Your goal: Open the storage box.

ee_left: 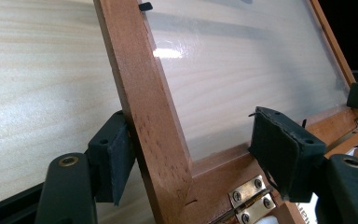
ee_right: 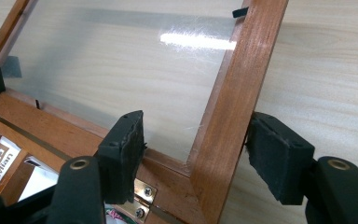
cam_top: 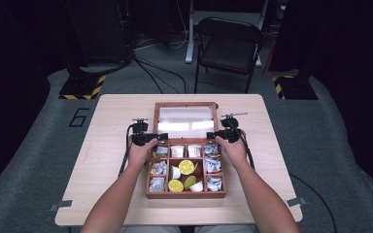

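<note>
Pale wood worktop carries a brown box at its centre, lid swung open and tilted back toward the far side. The box is split into compartments holding small white cups, yellow-lidded cups and silvery packets. Lid is a wooden frame around a clear pane; brass hinges join it to the box along its near rail.

Both forearms reach in from the near edge, roughly parallel, hands level with the back of the box, one at each rear corner.

Left hand-held gripper straddles the lid's left side rail low down, near the hinge. In the left gripper view one pad touches the rail's outer face; the other stands clear over the pane. Jaws open.

Right hand-held gripper straddles the right side rail likewise. In the right gripper view both pads sit just beside the rail, gaps visible. Jaws open, not clamped.
</note>
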Demonstrator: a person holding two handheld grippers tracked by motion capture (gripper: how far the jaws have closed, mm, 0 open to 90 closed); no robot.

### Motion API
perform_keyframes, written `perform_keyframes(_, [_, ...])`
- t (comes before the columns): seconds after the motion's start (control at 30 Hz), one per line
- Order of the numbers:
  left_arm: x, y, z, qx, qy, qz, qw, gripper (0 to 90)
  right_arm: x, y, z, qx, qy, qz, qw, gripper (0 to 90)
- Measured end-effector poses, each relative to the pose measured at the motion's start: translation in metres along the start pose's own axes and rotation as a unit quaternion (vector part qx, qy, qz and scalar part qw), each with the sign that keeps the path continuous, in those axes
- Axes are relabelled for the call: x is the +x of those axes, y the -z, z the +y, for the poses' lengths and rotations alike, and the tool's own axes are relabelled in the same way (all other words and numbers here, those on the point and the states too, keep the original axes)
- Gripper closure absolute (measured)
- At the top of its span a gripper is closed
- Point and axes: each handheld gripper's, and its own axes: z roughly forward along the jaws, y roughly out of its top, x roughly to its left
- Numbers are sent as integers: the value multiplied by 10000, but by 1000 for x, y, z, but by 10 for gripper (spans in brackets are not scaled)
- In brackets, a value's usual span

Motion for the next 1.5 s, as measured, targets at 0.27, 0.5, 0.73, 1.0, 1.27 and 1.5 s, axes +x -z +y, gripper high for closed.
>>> perform_keyframes(0.27, [1, 0, 0, 22, -24, -18, 10000, 307, 0, 0, 0, 15, -63, 4, 10000, 366])
perform_keyframes(0.5, [2, -1, 0, 11, 68, -71, 10000, 307, -1, -1, 0, 66, -138, 52, 9999, 366])
perform_keyframes(0.73, [3, -2, 0, 30, 121, -105, 9999, 306, -2, -1, 0, 105, -176, 75, 9998, 366])
perform_keyframes(1.0, [4, -2, 0, 38, 97, -114, 9999, 306, -3, -2, 0, 92, -151, 71, 9998, 366])
perform_keyframes(1.27, [5, -3, 0, 55, 169, -158, 9997, 305, -4, -2, -1, 123, -264, 126, 9995, 365])
perform_keyframes(1.5, [6, -4, -1, 72, 200, -152, 9997, 301, -5, -3, -1, 130, -317, 144, 9993, 365])
